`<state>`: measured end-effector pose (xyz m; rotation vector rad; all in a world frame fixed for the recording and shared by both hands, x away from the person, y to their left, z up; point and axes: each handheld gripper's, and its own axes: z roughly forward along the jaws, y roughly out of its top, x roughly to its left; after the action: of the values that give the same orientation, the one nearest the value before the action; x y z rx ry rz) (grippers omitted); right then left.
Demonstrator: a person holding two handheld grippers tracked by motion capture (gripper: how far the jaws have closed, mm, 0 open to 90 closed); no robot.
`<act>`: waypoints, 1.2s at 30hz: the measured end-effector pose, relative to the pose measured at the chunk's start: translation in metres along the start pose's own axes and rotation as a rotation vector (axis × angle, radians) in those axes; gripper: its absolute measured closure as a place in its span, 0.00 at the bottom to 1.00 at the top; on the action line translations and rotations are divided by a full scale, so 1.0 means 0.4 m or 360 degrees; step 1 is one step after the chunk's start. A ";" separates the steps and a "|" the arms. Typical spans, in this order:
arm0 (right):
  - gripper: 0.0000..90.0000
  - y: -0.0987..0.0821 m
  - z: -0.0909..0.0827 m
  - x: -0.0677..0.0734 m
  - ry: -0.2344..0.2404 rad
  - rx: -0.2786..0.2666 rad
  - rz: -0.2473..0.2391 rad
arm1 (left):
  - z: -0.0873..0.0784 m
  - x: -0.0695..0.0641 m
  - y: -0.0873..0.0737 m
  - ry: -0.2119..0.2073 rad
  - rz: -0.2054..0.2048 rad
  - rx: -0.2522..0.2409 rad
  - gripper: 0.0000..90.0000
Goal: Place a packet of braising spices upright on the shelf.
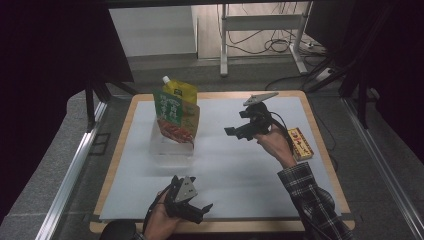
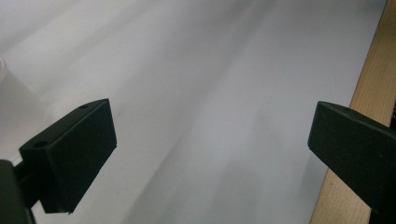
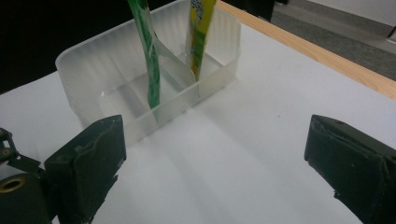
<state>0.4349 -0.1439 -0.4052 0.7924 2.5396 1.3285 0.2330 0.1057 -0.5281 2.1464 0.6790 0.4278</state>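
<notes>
Standing upright in a translucent plastic bin at the left-middle of the white mat, the green pouch and the yellow spouted pouch look already stowed; in the right gripper view the two sit in separate slots, a thin divider between them. The right gripper hovers well apart from the bin, its jaws spread wide and empty and aimed that way. My reading is that the step in hand falls between items, with a further one yet to fetch.

The likeliest candidate is the small yellow-and-red box lying flat at the mat's right edge, just beside the right hand. Taking it would call for turning the gripper back toward that edge, lowering the jaws across the box's narrow sides and closing.

The left gripper rests near the front edge of the wooden table, jaws likewise apart with nothing between them. Nothing blocks the way; the box's closeness to the mat's edge is the only awkward point.
</notes>
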 end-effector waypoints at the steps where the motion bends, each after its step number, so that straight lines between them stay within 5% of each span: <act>1: 0.06 -0.006 -0.004 -0.002 -0.0007 0.0000 0.0007 | 0.000 0.000 0.000 0.0001 0.0000 0.0000 0.01; 19: 0.03 -0.107 -0.073 -0.043 -0.0124 0.0018 0.0079 | 0.003 0.000 0.000 0.0007 0.0001 0.0004 0.01; 36: 0.04 -0.190 -0.115 -0.129 -0.0376 0.0209 0.0160 | -0.001 0.001 -0.001 0.0008 -0.0008 -0.0004 0.01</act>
<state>0.4326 -0.2390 -0.4439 1.0477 2.4455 1.0317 0.2331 0.1063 -0.5280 2.1416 0.6859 0.4311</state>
